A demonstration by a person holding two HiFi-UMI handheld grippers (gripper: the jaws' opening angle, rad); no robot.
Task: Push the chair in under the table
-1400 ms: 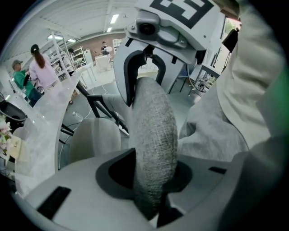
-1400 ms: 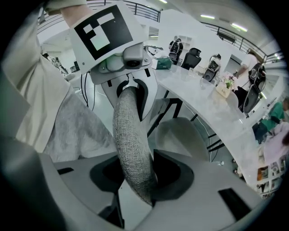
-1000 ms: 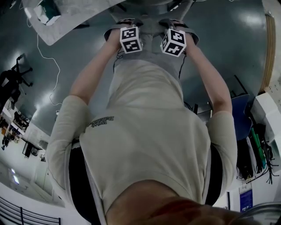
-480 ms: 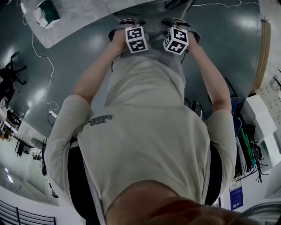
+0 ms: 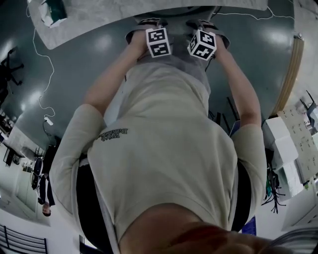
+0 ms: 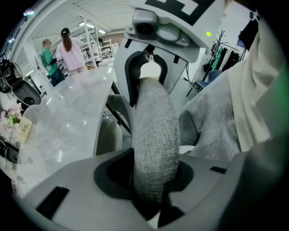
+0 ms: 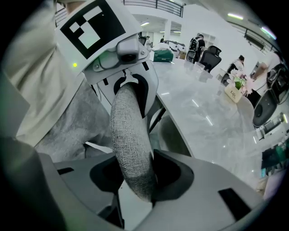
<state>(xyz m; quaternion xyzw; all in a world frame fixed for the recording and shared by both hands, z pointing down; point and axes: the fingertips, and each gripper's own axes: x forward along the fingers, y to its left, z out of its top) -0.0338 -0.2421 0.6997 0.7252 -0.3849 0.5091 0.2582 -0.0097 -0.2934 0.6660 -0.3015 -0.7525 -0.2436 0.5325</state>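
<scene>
The chair's grey fabric backrest [image 5: 176, 62] stands in front of the person's torso in the head view. Its padded top edge [image 6: 153, 131] runs between the jaws of my left gripper [image 6: 151, 182], which is shut on it. My right gripper [image 7: 135, 180] grips the same padded edge [image 7: 128, 135] a little further along. In the head view, the left gripper [image 5: 150, 24] and right gripper [image 5: 199, 24] sit side by side under their marker cubes. The white marble table [image 5: 149, 7] lies just beyond them. The chair's seat and legs are hidden.
A green box [image 5: 52, 12] rests on the table's left end, and a white cable [image 5: 42, 64] trails over the grey floor. White cabinets [image 5: 283, 144] stand at the right. Another pale chair [image 6: 108, 135] is tucked under the table. People [image 6: 67, 49] stand far behind it.
In the head view the table's edge has spread across the top and come nearer to both grippers. The grippers and the backrest have moved together toward the table.
</scene>
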